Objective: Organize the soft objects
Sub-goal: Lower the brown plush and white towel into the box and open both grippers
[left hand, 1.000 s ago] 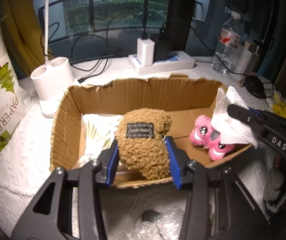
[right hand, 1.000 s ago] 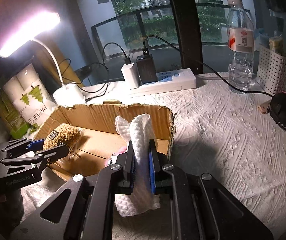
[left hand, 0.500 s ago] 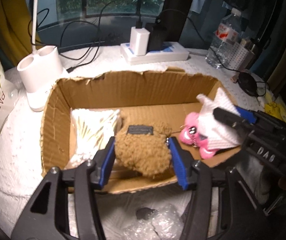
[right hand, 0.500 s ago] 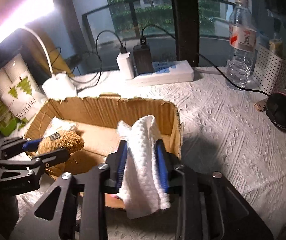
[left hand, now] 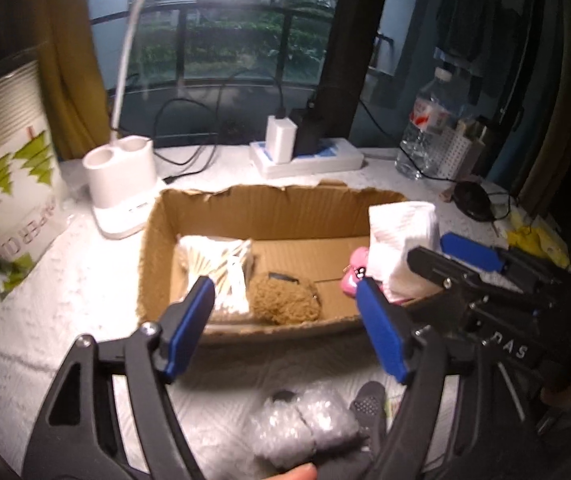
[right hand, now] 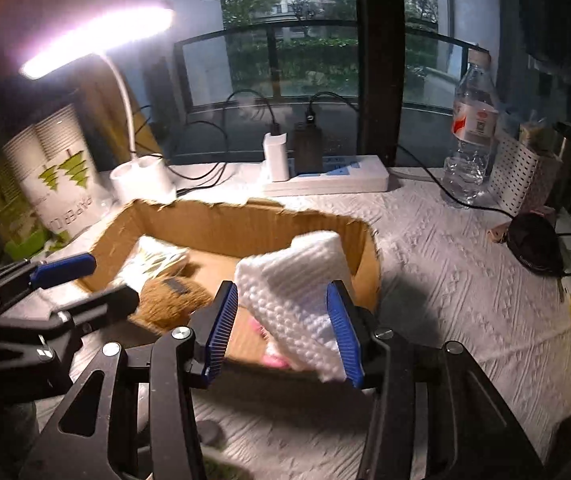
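In my left view, my left hand-held gripper (left hand: 285,320) is wide open and holds nothing. It hangs over the near edge of the cardboard box (left hand: 253,210). The brown fuzzy toy (left hand: 285,300) lies inside, by the near wall, beside a pack of cotton swabs (left hand: 221,264). A pink toy (left hand: 355,274) sits at the right end.

In my right view, my right hand-held gripper (right hand: 285,330) is open too. The white cloth (right hand: 299,292) sits loose between its fingers, over the box's right end.
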Action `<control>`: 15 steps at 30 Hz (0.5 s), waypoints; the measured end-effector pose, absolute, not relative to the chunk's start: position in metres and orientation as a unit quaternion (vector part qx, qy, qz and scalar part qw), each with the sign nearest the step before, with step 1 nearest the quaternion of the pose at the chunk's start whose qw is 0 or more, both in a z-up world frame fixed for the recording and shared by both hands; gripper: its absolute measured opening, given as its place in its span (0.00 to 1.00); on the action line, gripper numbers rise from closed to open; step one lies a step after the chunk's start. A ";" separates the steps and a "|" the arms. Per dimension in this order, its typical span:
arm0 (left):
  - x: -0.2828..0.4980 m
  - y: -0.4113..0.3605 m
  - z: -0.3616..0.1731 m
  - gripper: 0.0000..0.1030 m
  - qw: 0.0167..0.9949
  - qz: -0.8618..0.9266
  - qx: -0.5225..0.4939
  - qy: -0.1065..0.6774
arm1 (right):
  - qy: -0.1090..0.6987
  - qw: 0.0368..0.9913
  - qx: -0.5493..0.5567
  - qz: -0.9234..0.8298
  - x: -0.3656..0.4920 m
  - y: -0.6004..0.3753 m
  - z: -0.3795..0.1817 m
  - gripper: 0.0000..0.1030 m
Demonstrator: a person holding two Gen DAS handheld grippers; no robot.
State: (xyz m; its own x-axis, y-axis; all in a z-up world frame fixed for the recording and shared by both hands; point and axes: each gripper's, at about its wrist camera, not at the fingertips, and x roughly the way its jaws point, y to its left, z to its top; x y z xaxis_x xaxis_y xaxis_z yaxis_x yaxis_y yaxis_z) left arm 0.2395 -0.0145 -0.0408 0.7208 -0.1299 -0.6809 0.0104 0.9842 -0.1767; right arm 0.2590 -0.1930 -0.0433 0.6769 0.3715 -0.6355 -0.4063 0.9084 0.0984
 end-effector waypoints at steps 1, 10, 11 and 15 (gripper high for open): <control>0.235 -0.013 -0.039 0.73 0.925 -0.034 -0.083 0.370 | 0.342 0.914 -0.019 0.217 0.256 -0.194 -0.043 0.48; 0.210 -0.013 -0.024 0.73 0.930 -0.022 -0.076 0.359 | 0.333 0.915 -0.016 0.227 0.226 -0.197 -0.036 0.48; 0.207 -0.013 -0.023 0.73 0.930 -0.023 -0.076 0.358 | 0.332 0.916 -0.014 0.225 0.222 -0.199 -0.035 0.48; 0.195 -0.016 -0.018 0.73 0.930 -0.032 -0.074 0.358 | 0.330 0.918 -0.010 0.220 0.211 -0.203 -0.030 0.48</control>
